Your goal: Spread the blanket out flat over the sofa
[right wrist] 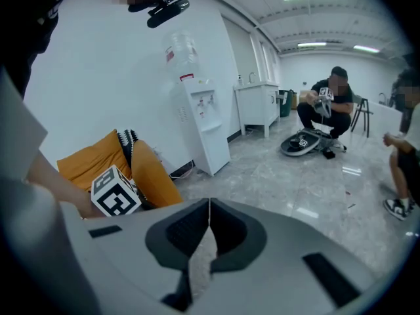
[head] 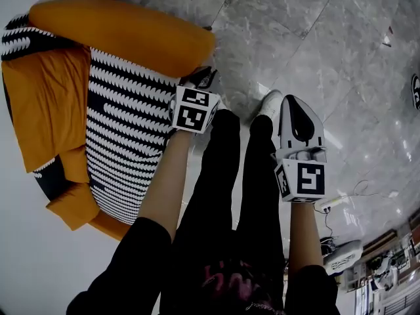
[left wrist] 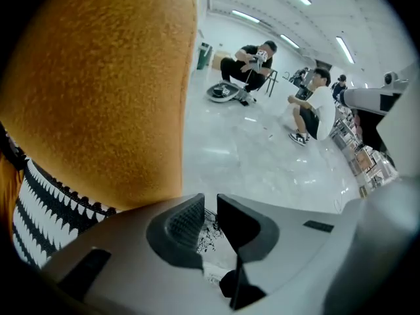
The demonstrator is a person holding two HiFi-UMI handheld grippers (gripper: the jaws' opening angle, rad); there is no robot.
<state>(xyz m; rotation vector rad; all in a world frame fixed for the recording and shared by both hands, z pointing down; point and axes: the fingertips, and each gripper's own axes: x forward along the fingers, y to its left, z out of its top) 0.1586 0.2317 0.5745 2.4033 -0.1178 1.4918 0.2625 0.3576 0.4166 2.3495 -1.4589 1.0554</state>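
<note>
The orange sofa (head: 125,35) stands at the left, with the black-and-white patterned blanket (head: 125,130) lying over its seat and front. My left gripper (head: 203,77) hovers at the end of the armrest, just off the blanket's near edge. In the left gripper view the orange armrest (left wrist: 98,90) fills the left and a strip of blanket (left wrist: 39,202) shows below it. The left gripper (left wrist: 210,205) has its jaws a narrow gap apart, with only floor behind. My right gripper (head: 295,104) hangs over the bare floor. The right gripper (right wrist: 209,205) is shut on nothing.
The person's legs in black trousers (head: 236,195) and a white shoe (head: 270,104) stand between the grippers. A white water dispenser (right wrist: 203,123) and a cabinet (right wrist: 259,107) line the wall beyond the sofa (right wrist: 98,163). Two people (left wrist: 249,64) (left wrist: 315,110) sit on the marble floor further off.
</note>
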